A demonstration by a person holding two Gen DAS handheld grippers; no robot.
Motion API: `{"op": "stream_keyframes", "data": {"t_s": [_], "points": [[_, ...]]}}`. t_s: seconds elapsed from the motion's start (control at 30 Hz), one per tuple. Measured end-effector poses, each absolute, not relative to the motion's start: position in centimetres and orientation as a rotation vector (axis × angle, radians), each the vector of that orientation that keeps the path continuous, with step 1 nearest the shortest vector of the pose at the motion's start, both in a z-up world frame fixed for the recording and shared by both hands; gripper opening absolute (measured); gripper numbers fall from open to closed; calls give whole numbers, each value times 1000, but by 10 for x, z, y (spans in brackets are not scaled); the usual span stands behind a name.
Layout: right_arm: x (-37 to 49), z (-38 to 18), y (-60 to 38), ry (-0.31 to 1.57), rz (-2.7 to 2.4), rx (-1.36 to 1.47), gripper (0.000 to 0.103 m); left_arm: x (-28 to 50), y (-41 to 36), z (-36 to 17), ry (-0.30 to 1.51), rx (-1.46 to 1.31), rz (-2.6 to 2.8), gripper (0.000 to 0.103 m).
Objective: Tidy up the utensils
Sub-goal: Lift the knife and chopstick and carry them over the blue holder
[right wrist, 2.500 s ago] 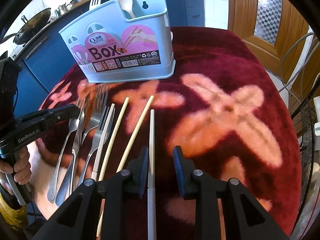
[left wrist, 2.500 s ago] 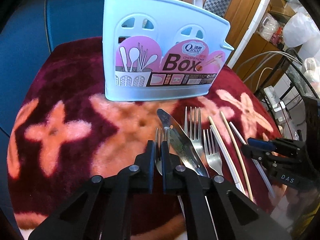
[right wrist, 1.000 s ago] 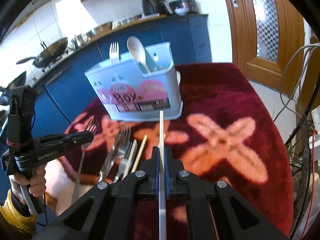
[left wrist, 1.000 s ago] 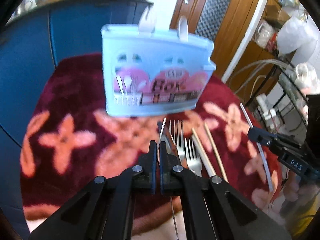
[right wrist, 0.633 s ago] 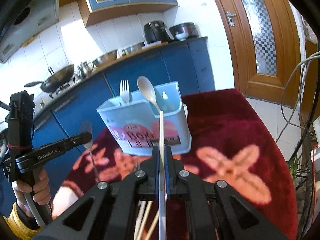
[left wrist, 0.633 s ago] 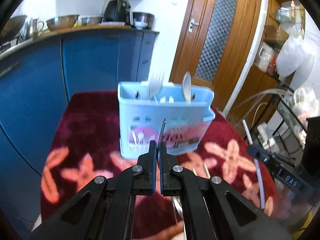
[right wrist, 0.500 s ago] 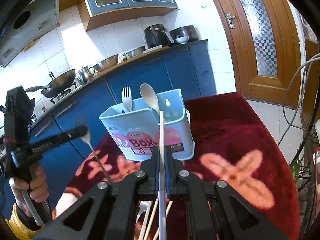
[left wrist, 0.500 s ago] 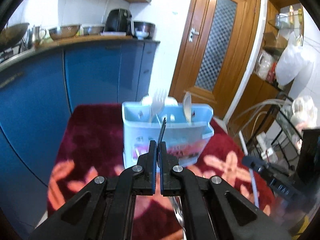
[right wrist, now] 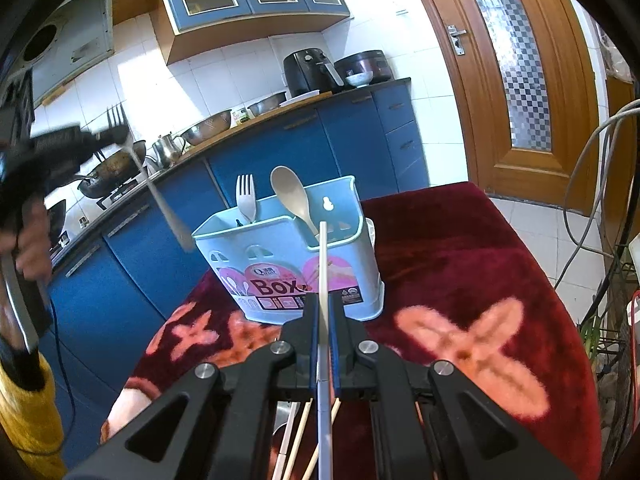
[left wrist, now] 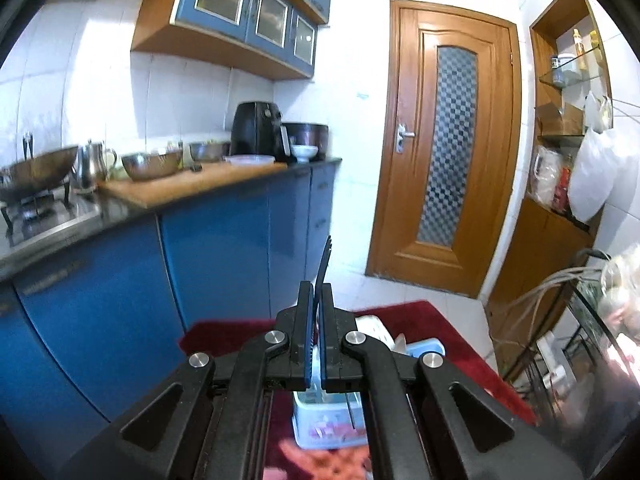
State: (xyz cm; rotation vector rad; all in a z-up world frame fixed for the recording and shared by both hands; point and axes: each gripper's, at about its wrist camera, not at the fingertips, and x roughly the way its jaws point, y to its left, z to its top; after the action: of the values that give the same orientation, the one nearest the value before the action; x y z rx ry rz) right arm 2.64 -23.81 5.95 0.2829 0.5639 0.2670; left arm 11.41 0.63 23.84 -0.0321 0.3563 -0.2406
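My left gripper [left wrist: 317,300] is shut on a metal fork [left wrist: 323,258], seen edge-on with its tines sticking up past the fingertips. The light blue utensil box [left wrist: 332,420] lies far below, mostly hidden behind the fingers. In the right wrist view the left gripper [right wrist: 94,136] is raised at the upper left, and its fork [right wrist: 160,196] hangs handle-down above the left end of the box [right wrist: 288,256]. A fork [right wrist: 246,198] and a spoon [right wrist: 290,196] stand in the box. My right gripper [right wrist: 324,312] is shut on a white chopstick [right wrist: 323,264] that points at the box.
The table wears a dark red cloth [right wrist: 460,264] with orange flowers. More chopsticks [right wrist: 298,436] lie on it under the right gripper. Blue cabinets [right wrist: 360,140] and a counter with pots stand behind; a wooden door [left wrist: 448,152] and a wire rack [right wrist: 612,320] are to the right.
The left gripper lifted the fork off the table and rose high above the box, tilting upward. The right gripper picked up the white chopstick and has held nearly still over the last second.
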Motion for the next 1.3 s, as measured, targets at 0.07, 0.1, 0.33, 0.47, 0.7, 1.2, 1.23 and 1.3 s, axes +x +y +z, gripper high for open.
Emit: {"op": "stream_keyframes", "data": {"t_s": [0.07,0.1,0.33,0.47,0.7,1.2,1.23,1.3], "points": [[27,59,-238,566,264,281,6,121,5,247,344,-28,-230,0],[27,58,-239,566,263,280,6,127,3,250,338,-20,-220,0],[27,52,-245,567,256,279,6,162,-16,232,366,44,-177,0],[29,50,-249,561,247,284,6,179,-20,204,415,37,-175,0],[35,47,-251,552,229,280,6,193,-18,161,478,23,-179,0],[56,65,-244,501,189,241,6,203,-13,96,563,-33,-231,0],[58,68,-243,493,187,239,6,203,-13,93,565,-34,-233,0],[65,76,-241,473,183,233,6,202,-13,91,567,-33,-240,0]]}}
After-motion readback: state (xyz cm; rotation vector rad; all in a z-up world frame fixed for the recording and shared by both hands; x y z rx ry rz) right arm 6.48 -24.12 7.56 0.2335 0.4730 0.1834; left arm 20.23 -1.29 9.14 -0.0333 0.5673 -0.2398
